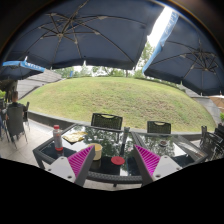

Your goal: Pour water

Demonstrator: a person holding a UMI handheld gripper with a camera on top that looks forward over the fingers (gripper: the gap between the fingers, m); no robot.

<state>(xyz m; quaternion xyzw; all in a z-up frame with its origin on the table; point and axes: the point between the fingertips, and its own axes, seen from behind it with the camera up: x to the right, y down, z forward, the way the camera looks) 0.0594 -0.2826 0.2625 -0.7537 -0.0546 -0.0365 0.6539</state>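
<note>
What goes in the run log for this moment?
gripper: open, holding nothing | bottle: upright on glass table, beyond left finger | red cup: ahead, between fingers | pour: not begun

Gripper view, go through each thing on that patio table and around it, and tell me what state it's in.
gripper: open, holding nothing, short of the table
bottle: upright on the table, beyond the left finger
cup: upright on the table
red bowl: upright, between the fingers but beyond them
umbrellas: opened overhead
chairs: unoccupied, behind the table
</note>
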